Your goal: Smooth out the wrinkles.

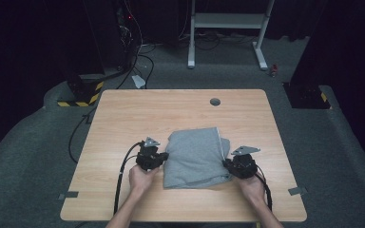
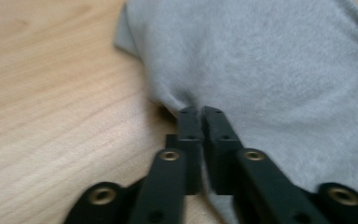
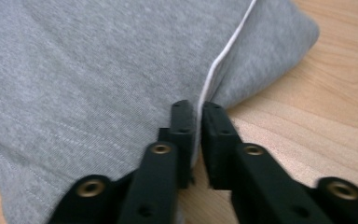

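Wooden desk point(image 1: 123, 114), seen from above. Folded grey cloth point(image 1: 195, 159) lying near the front middle; soft, light, likely to sag, best held at opposite side edges. Left tongs point(image 2: 200, 112) pinching the cloth's left edge. Right tongs point(image 3: 196, 107) pinching the right edge at a white seam point(image 3: 223, 51).

- High view: fixed overhead, facing forward and down across the whole counter point(image 1: 123, 109).
- Both gripper views: close, low along black jaws, sharing the grey cloth point(image 1: 195, 156) with it.
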Tool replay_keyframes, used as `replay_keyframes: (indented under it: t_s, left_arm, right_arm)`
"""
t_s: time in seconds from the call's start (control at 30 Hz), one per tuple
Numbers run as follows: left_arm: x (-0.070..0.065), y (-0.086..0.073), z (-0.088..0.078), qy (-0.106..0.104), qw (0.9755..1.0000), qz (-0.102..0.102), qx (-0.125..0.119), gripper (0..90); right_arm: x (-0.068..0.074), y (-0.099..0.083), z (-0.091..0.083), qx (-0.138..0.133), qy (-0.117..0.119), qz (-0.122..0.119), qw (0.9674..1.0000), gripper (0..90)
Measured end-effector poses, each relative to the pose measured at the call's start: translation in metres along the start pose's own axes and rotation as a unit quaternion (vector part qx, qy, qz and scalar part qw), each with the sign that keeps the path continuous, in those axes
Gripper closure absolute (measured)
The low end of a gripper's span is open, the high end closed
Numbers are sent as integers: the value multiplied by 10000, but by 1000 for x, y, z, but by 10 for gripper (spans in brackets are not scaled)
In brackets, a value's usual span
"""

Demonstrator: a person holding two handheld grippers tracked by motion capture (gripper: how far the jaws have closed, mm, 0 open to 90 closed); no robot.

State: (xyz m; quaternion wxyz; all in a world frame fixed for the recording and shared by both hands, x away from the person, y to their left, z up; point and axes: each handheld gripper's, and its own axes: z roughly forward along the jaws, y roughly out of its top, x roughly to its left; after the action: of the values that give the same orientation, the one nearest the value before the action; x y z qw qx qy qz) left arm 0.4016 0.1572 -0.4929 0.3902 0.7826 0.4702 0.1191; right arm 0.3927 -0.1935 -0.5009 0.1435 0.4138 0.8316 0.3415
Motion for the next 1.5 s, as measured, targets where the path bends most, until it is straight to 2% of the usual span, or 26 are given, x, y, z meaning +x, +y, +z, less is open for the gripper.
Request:
replay_keyframes:
  t_s: [0.03,0.1,0.2,0.27,0.37,0.4,0.43,0.47,0.5,0.53,0.57,0.63,0.7,0.73,0.77,0.83,0.93,0.97,1.0,1.07,1.13,1.2,1.23,1.33,1.4,1.5]
  left_arm:
    - [2,2,-2,-51,9999,-114,-41,663]
    - [6,6,-2,-91,9995,-279,-121,551]
    - [9,16,7,-9,9997,-262,-21,474]
    - [11,21,16,39,9996,-275,81,464]
    - [11,25,30,23,9993,-343,148,499]
    - [11,25,35,-103,9988,-444,181,534]
    - [10,24,37,-161,9986,-448,213,589]
    - [7,23,40,-213,9985,-422,276,626]
    - [4,21,42,-219,9987,-348,307,661]
    - [0,20,41,-240,9989,-266,290,710]
    - [-1,20,41,-248,9991,-212,283,747]
    - [-4,19,37,-262,9992,-85,305,783]
    - [-3,19,31,-268,9994,-76,214,792]
    - [-1,19,28,-278,9994,-80,166,787]
    - [0,20,26,-241,9996,-116,88,761]
    - [3,21,23,-161,9997,-201,-19,656]
    - [3,22,23,-163,9994,-287,-74,578]
    - [3,23,24,-149,9996,-241,-33,561]
    - [3,23,26,-134,9996,-246,-8,549]
    - [4,23,31,-132,9994,-326,34,536]
    - [5,23,37,-150,9993,-310,115,535]
    - [4,23,42,-210,9991,-359,116,550]
    - [4,23,43,-249,9988,-405,96,568]
    - [4,23,46,-356,9981,-504,84,618]
    - [1,23,47,-398,9981,-476,64,665]
    - [-3,25,44,-365,9989,-275,-43,749]
  right_arm:
    - [0,1,-2,-86,-32,35,10000,699]
    - [-3,5,-3,-250,-84,148,9995,647]
    - [-10,13,-2,-454,-262,386,9979,570]
    - [-14,17,2,-469,-267,526,9972,541]
    - [-20,23,14,-326,-187,657,9971,505]
    - [-20,23,17,-272,-176,639,9974,504]
    - [-19,24,23,-154,-133,622,9979,507]
    - [-18,24,26,-107,-117,609,9980,529]
    - [-15,23,30,-57,-24,556,9984,593]
    - [-11,21,32,-42,51,466,9989,657]
    - [-5,21,32,-78,2,300,9995,721]
    - [0,22,29,22,47,156,9999,773]
    - [-2,21,25,117,278,77,9995,783]
    - [-3,20,22,147,315,45,9994,765]
    - [-3,20,18,164,262,54,9995,700]
    - [-4,20,11,-36,-39,67,10000,566]
    - [-8,23,7,-247,-244,208,9992,485]
    - [-9,25,8,-257,-286,237,9990,458]
    - [-10,27,11,-265,-280,296,9988,430]
    - [-14,30,20,-150,-104,461,9988,375]
    - [-16,32,31,-26,9,544,9985,356]
    - [-15,31,39,49,113,562,9983,392]
    - [-15,31,42,61,197,612,9979,427]
    - [-12,31,44,14,334,526,9981,555]
    - [-13,31,44,43,483,556,9973,632]
    - [-19,32,44,34,825,725,9939,734]
